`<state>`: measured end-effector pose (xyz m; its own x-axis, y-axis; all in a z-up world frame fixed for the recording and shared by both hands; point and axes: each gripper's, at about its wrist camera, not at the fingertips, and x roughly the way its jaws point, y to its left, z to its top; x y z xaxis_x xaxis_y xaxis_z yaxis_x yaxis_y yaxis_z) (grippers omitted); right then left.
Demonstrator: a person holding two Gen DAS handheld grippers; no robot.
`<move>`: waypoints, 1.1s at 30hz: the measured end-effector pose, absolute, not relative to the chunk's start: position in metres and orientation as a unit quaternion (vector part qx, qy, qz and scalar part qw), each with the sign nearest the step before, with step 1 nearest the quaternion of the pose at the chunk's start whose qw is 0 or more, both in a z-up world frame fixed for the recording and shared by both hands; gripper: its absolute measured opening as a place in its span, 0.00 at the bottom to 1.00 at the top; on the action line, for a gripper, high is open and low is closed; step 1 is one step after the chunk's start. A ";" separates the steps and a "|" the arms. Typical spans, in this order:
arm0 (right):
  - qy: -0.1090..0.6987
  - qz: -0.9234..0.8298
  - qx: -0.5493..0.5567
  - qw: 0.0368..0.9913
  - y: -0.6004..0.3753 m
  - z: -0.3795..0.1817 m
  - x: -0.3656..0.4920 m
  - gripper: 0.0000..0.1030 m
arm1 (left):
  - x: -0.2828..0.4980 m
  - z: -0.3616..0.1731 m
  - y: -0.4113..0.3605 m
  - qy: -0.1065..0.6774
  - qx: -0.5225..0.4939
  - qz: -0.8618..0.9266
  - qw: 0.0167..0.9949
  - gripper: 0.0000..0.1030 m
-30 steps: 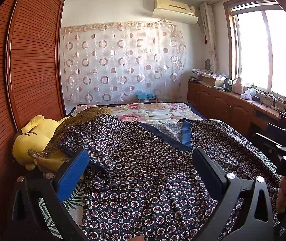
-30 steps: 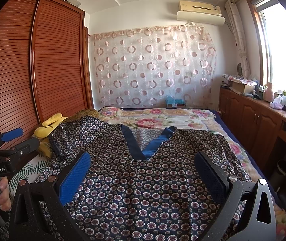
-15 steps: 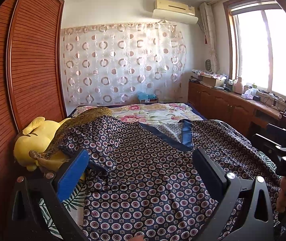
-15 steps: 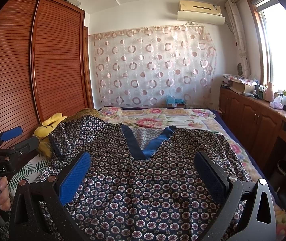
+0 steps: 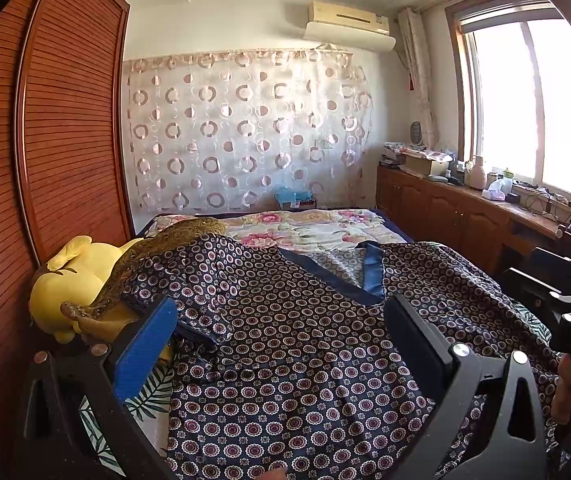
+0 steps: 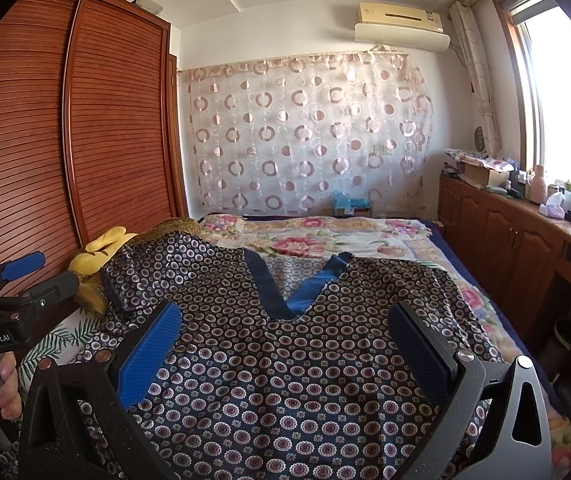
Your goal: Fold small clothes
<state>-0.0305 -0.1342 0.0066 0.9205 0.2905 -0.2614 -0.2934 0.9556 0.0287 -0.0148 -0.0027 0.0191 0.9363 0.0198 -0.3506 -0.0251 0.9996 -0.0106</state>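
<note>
patterned top (image 6: 285, 360) spread flat on bed (image 6: 365, 236), collar toward far edge. left gripper (image 5: 285, 344) & right gripper (image 6: 285, 344) both spread, empty — risk: slick fabric slips from a shallow pinch, sleeve bunched at left edge snags.

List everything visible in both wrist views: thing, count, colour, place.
patterned top: 1, navy with circle print and blue V-neck trim, spread flat on the bed
bed: 1, floral cover, centre of room
plush toy: 1, yellow, left bed edge, partly under the top's sleeve
wardrobe: 1, red-brown slatted doors, left wall
curtain: 1, sheer with circles, back wall
air conditioner: 1, cream, above the curtain
cabinets: 1 row, brown wood, under the window, cluttered top
left gripper: open, over the top
right gripper: open, over the top
</note>
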 end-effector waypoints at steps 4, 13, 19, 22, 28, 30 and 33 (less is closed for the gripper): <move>0.133 0.149 -0.005 0.980 -0.134 0.005 -0.029 1.00 | -0.016 0.019 -0.003 0.178 -0.007 0.012 0.984 1.00; 0.134 0.150 -0.004 0.979 -0.134 0.005 -0.029 1.00 | -0.018 0.021 -0.003 0.179 -0.005 0.012 0.984 1.00; 0.135 0.150 -0.003 0.979 -0.134 0.003 -0.028 1.00 | -0.017 0.017 -0.003 0.181 -0.004 0.014 0.983 1.00; 0.136 0.151 -0.004 0.979 -0.134 0.003 -0.029 1.00 | -0.015 0.014 -0.004 0.184 -0.005 0.014 0.983 1.00; 0.142 0.152 -0.003 0.978 -0.133 0.000 -0.026 1.00 | -0.011 0.008 -0.001 0.190 -0.007 0.016 0.982 1.00; 0.144 0.152 -0.002 0.978 -0.132 0.000 -0.025 1.00 | -0.010 0.006 0.001 0.192 -0.009 0.017 0.981 1.00; 0.147 0.155 -0.001 0.977 -0.132 0.000 -0.024 1.00 | -0.005 0.002 0.005 0.198 -0.011 0.019 0.980 1.00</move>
